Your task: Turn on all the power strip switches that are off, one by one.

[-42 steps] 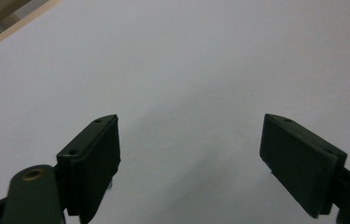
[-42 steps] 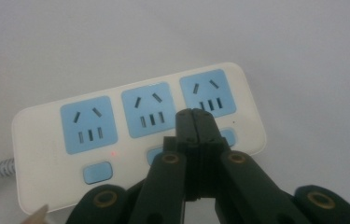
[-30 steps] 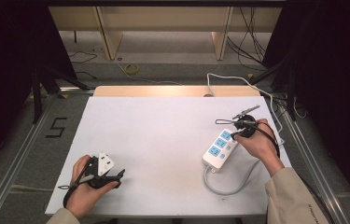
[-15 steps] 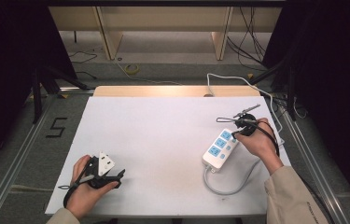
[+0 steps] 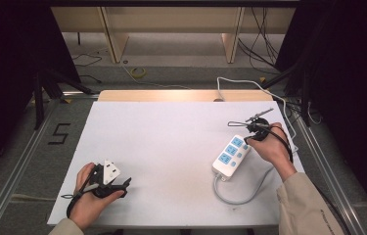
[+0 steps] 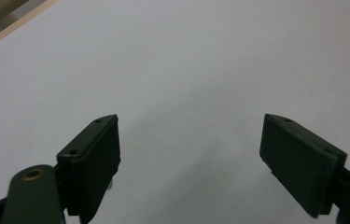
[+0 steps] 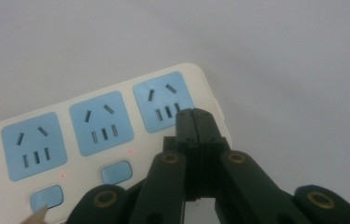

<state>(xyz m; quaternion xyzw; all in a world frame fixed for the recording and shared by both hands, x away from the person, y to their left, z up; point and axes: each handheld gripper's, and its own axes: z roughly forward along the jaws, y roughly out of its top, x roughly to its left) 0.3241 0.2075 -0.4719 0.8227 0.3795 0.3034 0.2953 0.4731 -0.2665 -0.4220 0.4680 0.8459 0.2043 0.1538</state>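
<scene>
At table's near-left corner the left gripper [image 5: 122,184] lies in the hand on bare white table [image 5: 171,147], jaws wide apart with nothing between them; same spot and pose as a second ago. Right of it, the strip [image 5: 230,156] lies slantwise near the right edge, cord [image 5: 242,196] looping toward the near edge. Right gripper [image 7: 194,116] has jaws pressed flat together, gripping nothing, tips over the far end of the strip beside the third switch; contact with that switch hidden by the jaws. Across the earlier frames nothing has shifted: strip, cord and both hands hold place. Judgement: a switch press is in hand, not yet released; two other switches [image 7: 115,172] remain. Room: broad open sheet at centre and far side; little margin between strip and right edge.
</scene>
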